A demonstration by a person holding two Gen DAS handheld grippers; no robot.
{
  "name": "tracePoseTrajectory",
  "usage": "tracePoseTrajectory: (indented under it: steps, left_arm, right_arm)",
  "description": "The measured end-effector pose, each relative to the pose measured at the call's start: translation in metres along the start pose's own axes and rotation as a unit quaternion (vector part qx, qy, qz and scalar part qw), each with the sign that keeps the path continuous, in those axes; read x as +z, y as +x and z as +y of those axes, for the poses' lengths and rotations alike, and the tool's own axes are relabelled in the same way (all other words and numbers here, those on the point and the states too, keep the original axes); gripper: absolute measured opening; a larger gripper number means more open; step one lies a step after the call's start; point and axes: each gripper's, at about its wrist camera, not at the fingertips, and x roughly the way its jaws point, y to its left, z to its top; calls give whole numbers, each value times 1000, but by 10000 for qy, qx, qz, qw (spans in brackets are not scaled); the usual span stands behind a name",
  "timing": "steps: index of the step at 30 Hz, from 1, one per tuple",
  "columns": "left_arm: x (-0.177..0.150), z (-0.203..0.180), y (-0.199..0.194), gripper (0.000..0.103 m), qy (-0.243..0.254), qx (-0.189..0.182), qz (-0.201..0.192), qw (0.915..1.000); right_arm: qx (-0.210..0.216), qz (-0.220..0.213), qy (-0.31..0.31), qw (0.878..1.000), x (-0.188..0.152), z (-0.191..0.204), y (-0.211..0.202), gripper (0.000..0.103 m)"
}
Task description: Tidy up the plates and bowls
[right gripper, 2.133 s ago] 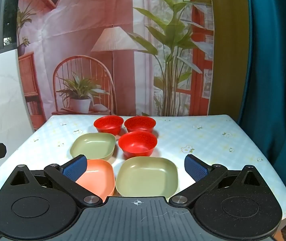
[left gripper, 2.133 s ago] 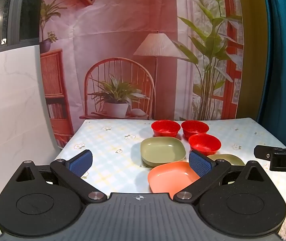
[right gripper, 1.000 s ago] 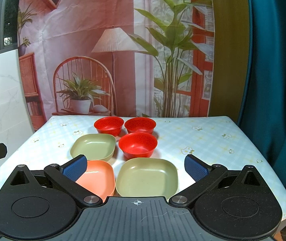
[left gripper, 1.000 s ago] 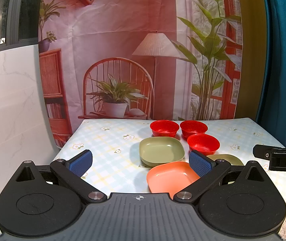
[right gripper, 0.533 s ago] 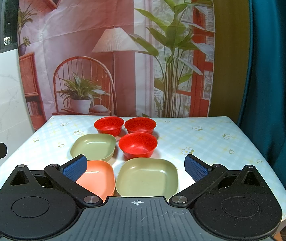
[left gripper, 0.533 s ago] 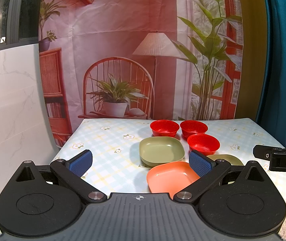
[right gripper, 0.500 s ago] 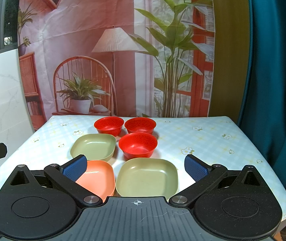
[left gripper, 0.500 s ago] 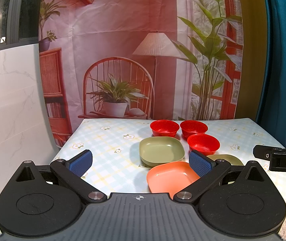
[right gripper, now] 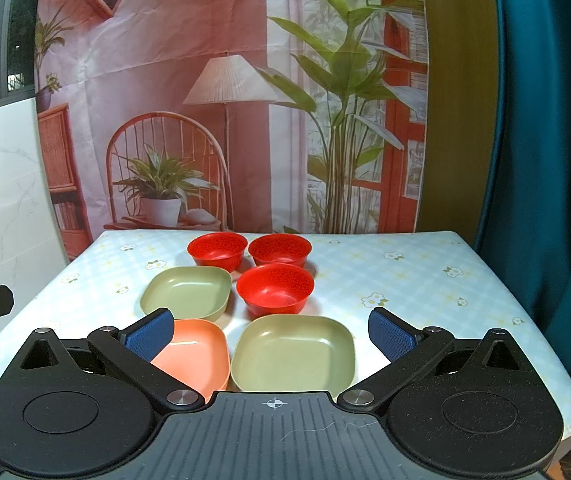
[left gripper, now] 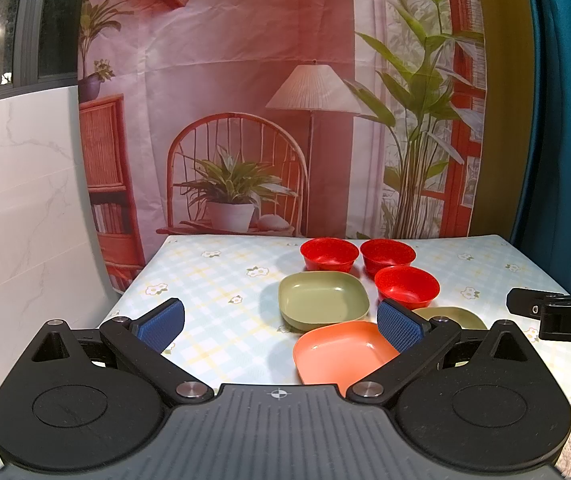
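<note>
Both sets of jaws are spread wide and hold nothing: the left gripper [left gripper: 281, 322] and the right gripper [right gripper: 271, 334] each show two blue pads far apart at the bottom of their views, above the near edge of the bench [right gripper: 413, 276], which has a pale flower cloth on it. In the right wrist view all the dishes sit in the middle of the frame. Two red bowls [right gripper: 217, 250] [right gripper: 280, 249] stand side by side at the back, almost touching. A third red bowl [right gripper: 275, 287] sits just in front of them. All three are upright with the open side up. A green plate [right gripper: 186, 292] lies to the left of that third bowl. Lower in the frame, an orange plate [right gripper: 197, 354] and a second green plate [right gripper: 293, 354] lie next to each other. The plates are square with round corners, so none has a long side, and each lies flat with its edges about square to the bench edge. The left blue pad and the black gripper body hide the orange plate's near left part. The body also cuts off the near edge of the second green plate. In the left wrist view the right blue pad covers most of that green plate [left gripper: 451, 317], so only a thin slice shows. At the right edge of that view the tip of the other gripper pokes in, with some letters cut off by the frame. Behind the bench hangs a printed backdrop [right gripper: 221, 92] with a chair, a lamp and plants.
</note>
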Motion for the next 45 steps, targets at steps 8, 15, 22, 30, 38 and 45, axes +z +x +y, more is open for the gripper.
tracePoseTrajectory:
  steps: [8, 15, 22, 30, 38, 45]
  left_arm:
    - [0, 1, 1, 103, -34, 19, 25, 10000]
    - [8, 4, 11, 103, -7, 229, 5, 9997]
    - [15, 2, 39, 103, 379, 472, 2, 9982]
    - [13, 3, 82, 103, 394, 526, 308, 9974]
    - [5, 6, 115, 103, 202, 571, 580, 9965]
    - [-4, 14, 138, 101, -232, 355, 814, 9958]
  right_arm:
    - [-1, 1, 4, 10000, -2, 0, 0, 103]
    - [9, 3, 19, 10000, 1, -1, 4, 103]
    - [129, -49, 48, 9999, 18, -15, 30, 103]
    - [201, 184, 129, 9995, 19, -28, 81, 103]
    - [220, 469, 103, 9986, 10, -29, 121, 103]
    - [323, 729, 87, 9968, -4, -24, 144, 103]
